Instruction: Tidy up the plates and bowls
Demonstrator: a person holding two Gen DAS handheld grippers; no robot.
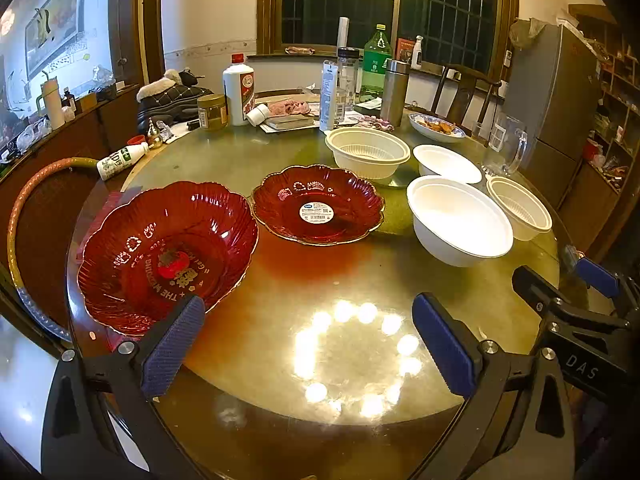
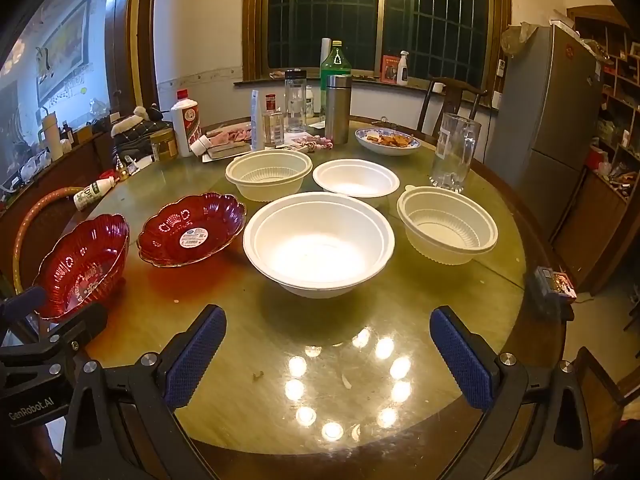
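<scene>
Two red scalloped glass plates sit on the round glass-topped table [image 1: 280, 344]: a near one [image 1: 168, 256] [image 2: 82, 266] and a farther one with a white sticker [image 1: 318, 204] [image 2: 192, 230]. To their right stand a large white bowl [image 1: 460, 220] [image 2: 318, 242], a smaller white bowl [image 1: 446, 162] [image 2: 356, 178] and two cream ribbed bowls [image 1: 368, 152] [image 1: 518, 206] [image 2: 268, 174] [image 2: 448, 224]. My left gripper [image 1: 308, 344] is open and empty, its left pad by the near red plate's front rim. My right gripper [image 2: 328, 360] is open and empty, in front of the large white bowl.
Bottles, a steel flask [image 2: 338, 108], a jar, a glass mug [image 2: 454, 152] and a blue-rimmed dish of food [image 2: 388, 140] crowd the table's far side. A chair back [image 1: 24, 216] stands at the left edge. A small box [image 2: 554, 282] lies at the right rim.
</scene>
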